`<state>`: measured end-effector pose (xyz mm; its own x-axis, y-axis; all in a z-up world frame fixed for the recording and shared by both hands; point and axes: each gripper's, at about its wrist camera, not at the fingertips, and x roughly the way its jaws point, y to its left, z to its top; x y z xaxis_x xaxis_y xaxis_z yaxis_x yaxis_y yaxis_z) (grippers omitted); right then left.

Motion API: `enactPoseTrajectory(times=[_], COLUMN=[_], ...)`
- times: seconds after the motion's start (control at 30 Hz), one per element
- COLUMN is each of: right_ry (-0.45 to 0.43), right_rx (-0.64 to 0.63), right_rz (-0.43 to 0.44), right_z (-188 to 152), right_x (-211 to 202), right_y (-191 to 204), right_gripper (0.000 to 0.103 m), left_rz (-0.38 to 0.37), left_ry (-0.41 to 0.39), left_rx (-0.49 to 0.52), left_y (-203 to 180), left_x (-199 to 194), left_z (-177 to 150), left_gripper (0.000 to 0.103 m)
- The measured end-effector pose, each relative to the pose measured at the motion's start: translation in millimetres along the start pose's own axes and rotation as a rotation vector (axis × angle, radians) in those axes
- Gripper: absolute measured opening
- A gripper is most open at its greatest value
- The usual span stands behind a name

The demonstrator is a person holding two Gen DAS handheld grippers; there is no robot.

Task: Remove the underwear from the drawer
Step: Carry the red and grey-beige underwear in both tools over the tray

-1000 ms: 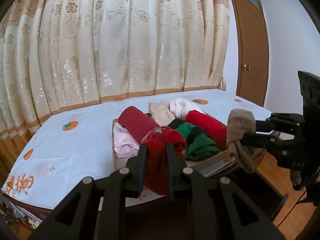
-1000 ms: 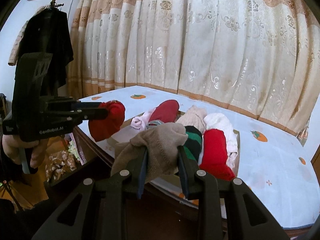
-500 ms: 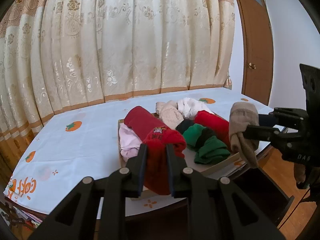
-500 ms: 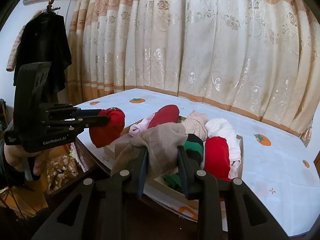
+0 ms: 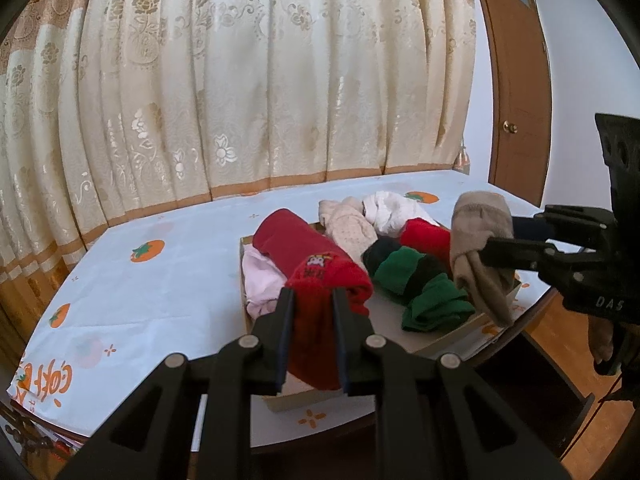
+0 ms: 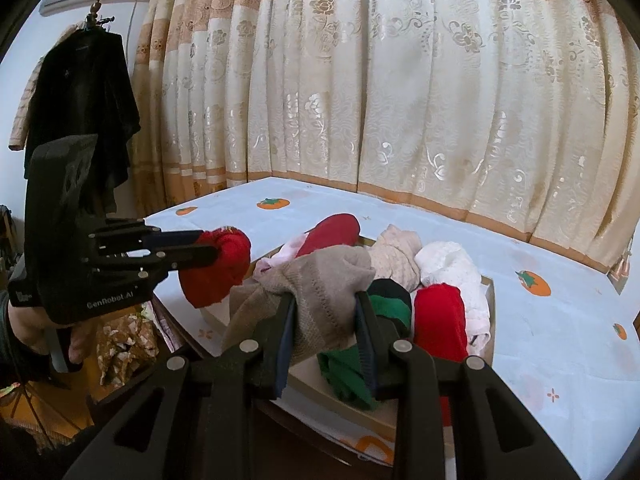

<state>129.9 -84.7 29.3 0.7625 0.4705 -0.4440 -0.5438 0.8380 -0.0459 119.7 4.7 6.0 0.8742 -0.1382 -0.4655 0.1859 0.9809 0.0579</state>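
Got 2 rolls pinched rn: left gripper [image 5: 313,300] clamps red underwear [image 5: 328,280], right gripper [image 6: 324,304] beige underwear [image 6: 320,280]. Soft, light, floppy imo, so grab mid-bundle.

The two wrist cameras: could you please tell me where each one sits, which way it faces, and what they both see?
Left wrist: sits on the left gripper, looks along its fingers at the red knitted garment they hold above the shallow cardboard box; the right gripper shows alongside.
Right wrist: sits on the right gripper, faces the beige knitted garment; the left gripper and a hand show.
Shared: box, both garments, floral curtain.
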Motion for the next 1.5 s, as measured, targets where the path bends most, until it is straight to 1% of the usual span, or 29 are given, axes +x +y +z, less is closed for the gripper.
enactPoseTrajectory(times=[0.73, 1.0, 1.23, 1.37, 1.5], right_ry=[-0.008, -0.003, 0.011, 0.036, 0.068], right_rx=[0.015, 0.017, 0.018, 0.024, 0.022], right_rz=[0.010, 0.013, 0.013, 0.019, 0.020], right_z=[14.7, 20.8, 24.4, 28.0, 30.4], right_x=[19.6, 27.1, 31.8, 38.7, 46.0], right_y=[2.9, 4.9, 5.2, 4.7, 5.3], right_gripper=[0.031, 0.031, 0.031, 0.031, 0.031], left_rz=[0.024, 0.019, -0.002, -0.022, -0.029], left_ry=[-0.003, 0.008, 0.039, 0.075, 0.107], left_rx=[0.008, 0.001, -0.004, -0.020, -0.012], left_y=[11.7, 13.8, 14.9, 17.7, 18.3], left_x=[11.0, 16.9, 22.4, 29.4, 35.5], left_z=[6.6, 9.3, 12.8, 14.3, 15.9], left_gripper=[0.016, 0.016, 0.016, 0.016, 0.016])
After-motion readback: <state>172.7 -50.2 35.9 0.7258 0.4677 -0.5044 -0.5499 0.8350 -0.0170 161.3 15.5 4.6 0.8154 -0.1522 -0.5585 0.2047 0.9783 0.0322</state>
